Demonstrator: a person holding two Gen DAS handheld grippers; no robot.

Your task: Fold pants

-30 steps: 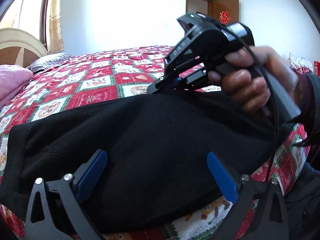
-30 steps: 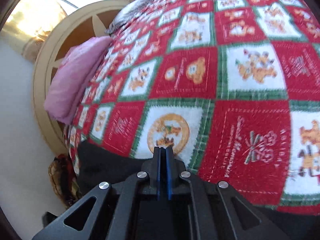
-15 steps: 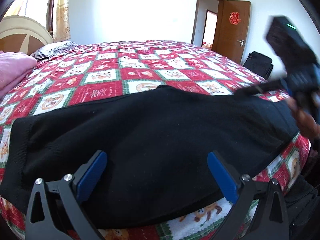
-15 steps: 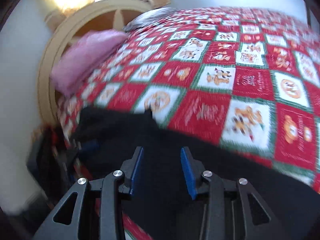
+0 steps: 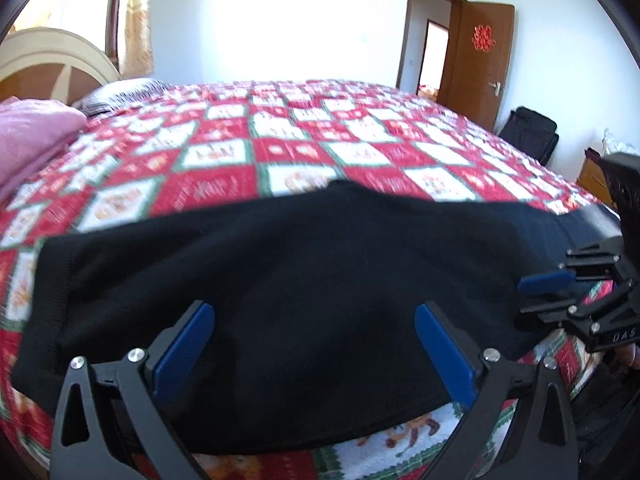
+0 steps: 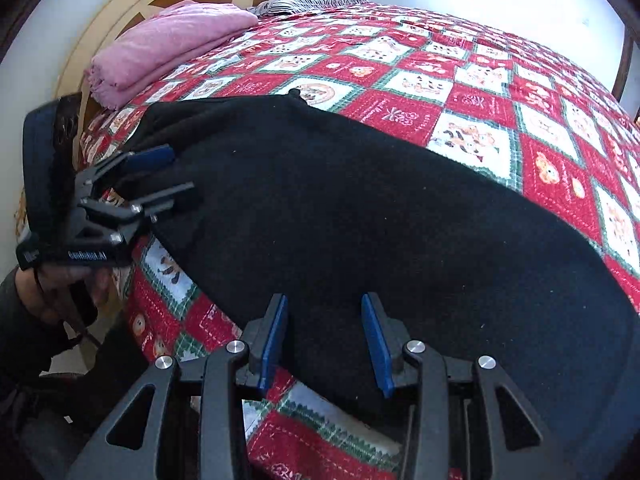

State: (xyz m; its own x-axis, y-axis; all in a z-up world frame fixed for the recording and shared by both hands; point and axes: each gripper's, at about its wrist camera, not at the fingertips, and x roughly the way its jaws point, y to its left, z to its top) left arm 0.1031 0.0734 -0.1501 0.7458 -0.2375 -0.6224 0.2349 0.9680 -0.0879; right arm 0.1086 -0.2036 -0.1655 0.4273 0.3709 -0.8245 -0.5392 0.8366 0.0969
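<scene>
Two grippers frame the scene, one in each of your hands. The black pants lie flat across the near edge of the bed, on the red, white and green patchwork quilt, running from one wrist view's side to the other. Your left gripper stands spread wide, its blue pads apart above the near hem of the pants and closing on nothing. Your right gripper is parted more narrowly, its pads also free, poised over the near edge of the cloth where the quilt shows beneath. In the right wrist view, the left gripper appears at the left end of the pants, its fingers just beside or touching the fabric; contact cannot be told. Around the work: a folded pink blanket and a striped pillow lie near the curved headboard; a brown door stands open on the far wall, with a black bag on the floor beside it.
</scene>
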